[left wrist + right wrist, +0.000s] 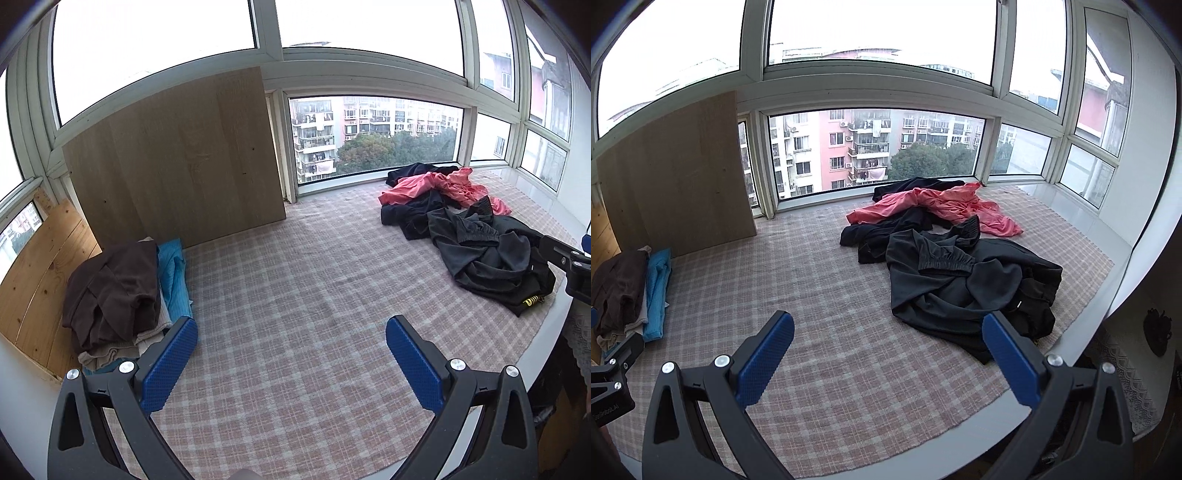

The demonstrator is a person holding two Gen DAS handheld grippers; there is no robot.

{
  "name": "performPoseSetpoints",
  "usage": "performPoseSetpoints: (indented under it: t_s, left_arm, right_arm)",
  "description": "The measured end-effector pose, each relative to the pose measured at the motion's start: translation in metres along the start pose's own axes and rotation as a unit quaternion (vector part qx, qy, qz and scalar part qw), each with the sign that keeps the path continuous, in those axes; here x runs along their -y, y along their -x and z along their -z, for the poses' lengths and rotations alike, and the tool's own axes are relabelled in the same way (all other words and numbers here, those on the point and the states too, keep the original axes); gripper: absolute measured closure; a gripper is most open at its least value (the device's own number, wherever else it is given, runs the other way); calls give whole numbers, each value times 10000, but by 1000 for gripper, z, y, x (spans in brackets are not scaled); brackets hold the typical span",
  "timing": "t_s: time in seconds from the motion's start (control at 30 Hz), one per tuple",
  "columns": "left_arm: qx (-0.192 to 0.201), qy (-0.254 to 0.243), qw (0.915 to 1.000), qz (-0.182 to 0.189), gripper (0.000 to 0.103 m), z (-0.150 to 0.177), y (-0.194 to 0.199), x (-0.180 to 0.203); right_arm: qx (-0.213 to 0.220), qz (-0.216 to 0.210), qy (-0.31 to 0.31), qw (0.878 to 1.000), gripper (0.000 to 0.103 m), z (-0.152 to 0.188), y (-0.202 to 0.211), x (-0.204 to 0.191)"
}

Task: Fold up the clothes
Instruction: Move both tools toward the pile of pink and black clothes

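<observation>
A pink-and-white checked cloth (295, 280) covers the tabletop (1082, 328), which runs under a wide bay window (373, 133). A tall wooden board (177, 162) stands against the glass at the far left corner, and a paler plank panel (40, 269) leans along the left edge.

The unfolded clothes lie in a loose heap toward the far right of the tabletop. The largest piece is a dark grey garment (945, 284) with an elastic waistband, crumpled nearest the right edge; it overlaps black garments (882, 232) that spread toward the window. A pink garment (938, 206) is draped across the black ones at the far side of the heap, close to the window frame.

At the left edge sits a folded stack (122, 295): a brown garment (110, 288) on top, beige layers beneath it, and a blue knitted piece (173, 269) showing along its inner side.

The left gripper (291, 365) hovers above the checked cloth at the near edge, just beside the folded stack, its jaws spread wide and holding nothing. The right gripper (888, 365) hangs over the near edge too, jaws likewise released, with its right blue pad (1008, 362) in front of the hem of the dark grey garment; whether they touch cannot be told.
</observation>
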State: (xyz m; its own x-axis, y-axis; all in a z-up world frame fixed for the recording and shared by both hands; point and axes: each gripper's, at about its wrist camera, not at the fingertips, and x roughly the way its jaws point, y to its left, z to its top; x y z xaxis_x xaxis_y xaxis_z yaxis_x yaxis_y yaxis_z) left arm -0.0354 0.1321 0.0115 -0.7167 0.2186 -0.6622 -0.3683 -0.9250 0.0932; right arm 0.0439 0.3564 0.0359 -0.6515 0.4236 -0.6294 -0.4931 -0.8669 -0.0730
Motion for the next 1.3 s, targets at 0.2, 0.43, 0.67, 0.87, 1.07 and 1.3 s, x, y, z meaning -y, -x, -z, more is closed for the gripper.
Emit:
performPoseSetpoints:
  t_s: [0.2, 0.43, 0.67, 0.87, 1.07, 1.3]
  left_arm:
    - [53, -157, 9997, 153, 1, -16, -8, 20]
    - [177, -296, 9993, 176, 1, -38, -19, 51]
    - [210, -303, 9993, -17, 1, -66, -36, 92]
    - [206, -297, 9990, -269, 0, -96, -54, 131]
    - [167, -293, 9987, -373, 1, -122, -78, 174]
    - [-1, -371, 9986, -371, 1, -142, -109, 217]
  right_arm:
    - [-93, 166, -155, 9997, 0, -5, -11, 20]
    - [-188, 266, -185, 9993, 0, -15, -32, 45]
    - [-185, 183, -57, 9996, 0, -41, -69, 77]
    - [-141, 60, -25, 9999, 0, -74, -110, 112]
    - [-103, 42, 3, 9999, 0, -106, -153, 148]
    - [-173, 88, -118, 9997, 0, -131, -205, 184]
